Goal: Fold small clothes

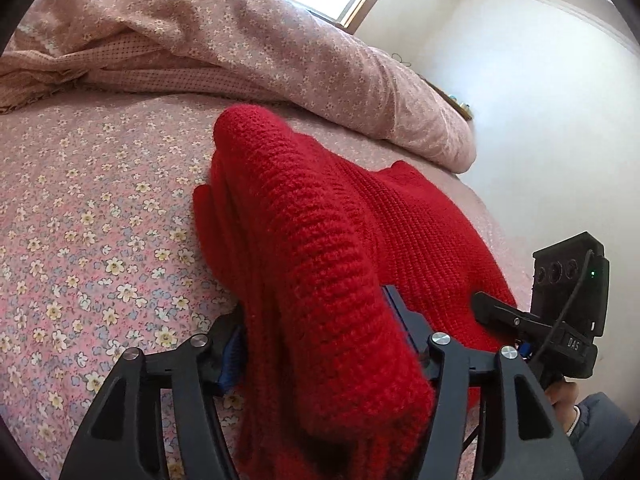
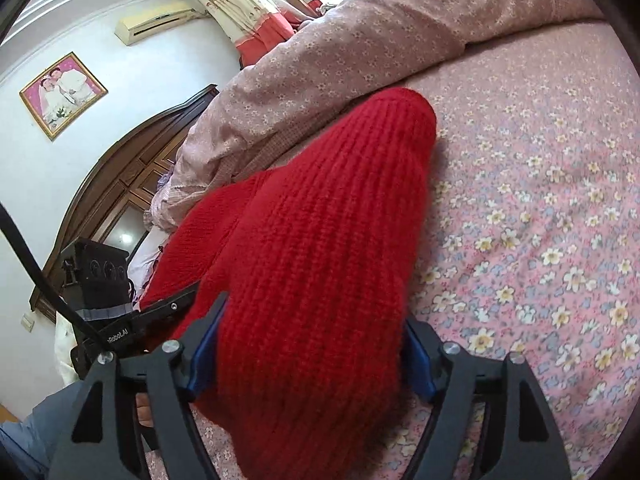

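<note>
A red knitted garment (image 1: 320, 240) lies on the pink floral bedsheet (image 1: 88, 208). My left gripper (image 1: 316, 320) is shut on a thick ribbed fold of it, which bulges between the fingers. In the right wrist view the same garment (image 2: 320, 220) fills the middle, and my right gripper (image 2: 312, 336) is shut on another ribbed fold, with the blue pads (image 2: 204, 352) pressed against the knit. Each gripper shows at the edge of the other's view: the right one in the left wrist view (image 1: 496, 312), the left one in the right wrist view (image 2: 168, 308). The fingertips are hidden by the fabric.
A bunched pink floral duvet (image 1: 280, 52) lies along the far side of the bed (image 2: 360, 64). A white wall (image 1: 540, 100) stands to the right of the bed. A wooden headboard (image 2: 132, 176), a framed photo (image 2: 62, 94) and an air conditioner (image 2: 156, 22) are at the left.
</note>
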`<state>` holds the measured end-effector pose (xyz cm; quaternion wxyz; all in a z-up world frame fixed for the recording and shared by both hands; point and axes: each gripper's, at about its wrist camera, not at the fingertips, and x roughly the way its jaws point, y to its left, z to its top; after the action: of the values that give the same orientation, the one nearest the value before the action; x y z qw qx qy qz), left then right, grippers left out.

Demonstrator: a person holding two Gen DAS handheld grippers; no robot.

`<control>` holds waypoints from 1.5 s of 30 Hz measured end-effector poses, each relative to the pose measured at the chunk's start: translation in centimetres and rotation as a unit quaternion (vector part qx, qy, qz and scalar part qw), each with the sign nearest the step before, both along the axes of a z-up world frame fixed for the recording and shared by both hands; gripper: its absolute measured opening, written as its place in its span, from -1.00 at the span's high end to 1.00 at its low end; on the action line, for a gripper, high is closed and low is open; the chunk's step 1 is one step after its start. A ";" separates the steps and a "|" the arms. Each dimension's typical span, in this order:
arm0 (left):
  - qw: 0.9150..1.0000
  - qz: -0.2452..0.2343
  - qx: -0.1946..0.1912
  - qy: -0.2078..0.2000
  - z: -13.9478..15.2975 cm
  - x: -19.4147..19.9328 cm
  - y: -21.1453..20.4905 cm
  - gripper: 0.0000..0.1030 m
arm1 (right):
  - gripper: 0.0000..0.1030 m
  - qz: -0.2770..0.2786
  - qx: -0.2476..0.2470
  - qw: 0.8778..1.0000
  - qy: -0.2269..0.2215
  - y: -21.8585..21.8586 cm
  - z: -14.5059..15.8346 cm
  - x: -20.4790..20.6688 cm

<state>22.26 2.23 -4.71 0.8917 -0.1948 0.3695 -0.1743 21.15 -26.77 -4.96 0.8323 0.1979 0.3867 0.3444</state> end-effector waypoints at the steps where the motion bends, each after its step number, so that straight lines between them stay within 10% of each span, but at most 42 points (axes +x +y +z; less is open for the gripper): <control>1: 1.000 -0.001 0.005 0.000 0.1 0.0 -0.1 -0.10 | -0.54 0.000 0.002 1.000 0.001 -0.1 -0.1 0.0; 34: 0.997 0.047 0.043 0.048 1.1 -2.4 1.0 -0.65 | -0.78 -0.022 -0.010 1.000 -0.009 0.6 0.3 0.0; 42: 0.985 0.059 0.144 -0.069 6.3 -6.8 -1.2 -0.66 | -0.88 -0.084 -0.064 0.993 -0.061 0.7 3.7 -2.4; 45: 0.966 0.095 0.186 -0.151 6.4 -10.0 -2.0 -0.69 | -0.96 -0.100 -0.097 0.979 -0.146 1.2 5.3 -5.5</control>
<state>12.24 0.20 1.67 0.9702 -0.0311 0.2359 -0.0449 15.61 -25.53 0.35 0.9254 0.1013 0.2709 0.2449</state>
